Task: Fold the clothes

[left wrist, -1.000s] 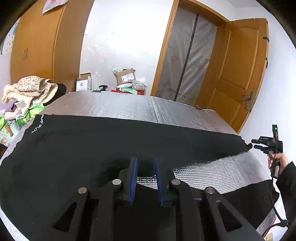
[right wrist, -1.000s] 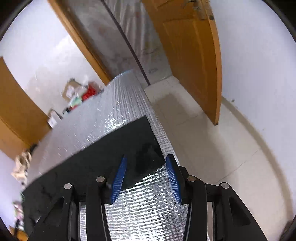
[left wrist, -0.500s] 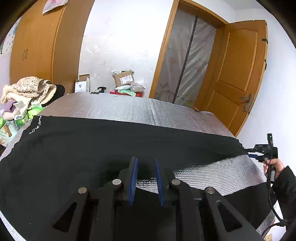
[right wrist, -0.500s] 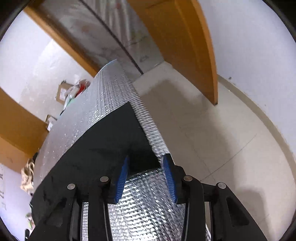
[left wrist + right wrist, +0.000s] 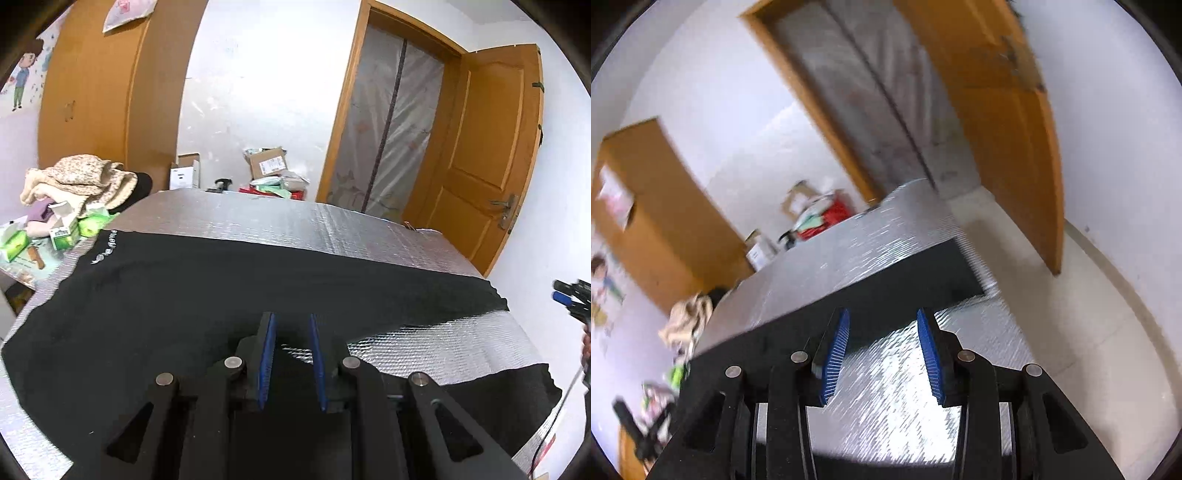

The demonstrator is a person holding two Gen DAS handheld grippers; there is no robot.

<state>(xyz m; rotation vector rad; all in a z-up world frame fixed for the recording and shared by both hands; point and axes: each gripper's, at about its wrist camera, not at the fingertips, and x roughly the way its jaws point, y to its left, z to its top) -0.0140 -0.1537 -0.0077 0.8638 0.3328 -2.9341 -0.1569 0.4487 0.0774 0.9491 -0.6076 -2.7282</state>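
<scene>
1. Black cloth, a pair of trousers (image 5: 221, 295), lies spread flat on my table with the shiny silver cover (image 5: 280, 221). One leg runs across the table to the right, and the other leg lies nearer to me, with a strip of silver cover between them.
2. My left gripper (image 5: 291, 332) hangs just over the place where the two legs meet. Its blue pads (image 5: 266, 354) have a small gap between them, and nothing is in the gap.
3. My right gripper (image 5: 882, 332) is up in the air near the right end of the table. Its blue pads (image 5: 836, 350) stand wide apart, and it holds nothing.
4. From the right camera I see the end of the far trouser leg (image 5: 923, 273) lying flat near the table edge. This picture is a bit blurry.
5. The left camera shows my right gripper at the far right edge (image 5: 572, 295), away from the cloth, with a bit of a hand (image 5: 586, 349) below it.
6. A heap of pale clothes (image 5: 77, 177) and some green boxes (image 5: 66, 232) sit off the left end of the table.
7. A brown door (image 5: 491, 155) stands open behind the table, and cardboard boxes (image 5: 267, 162) sit by the white wall.
</scene>
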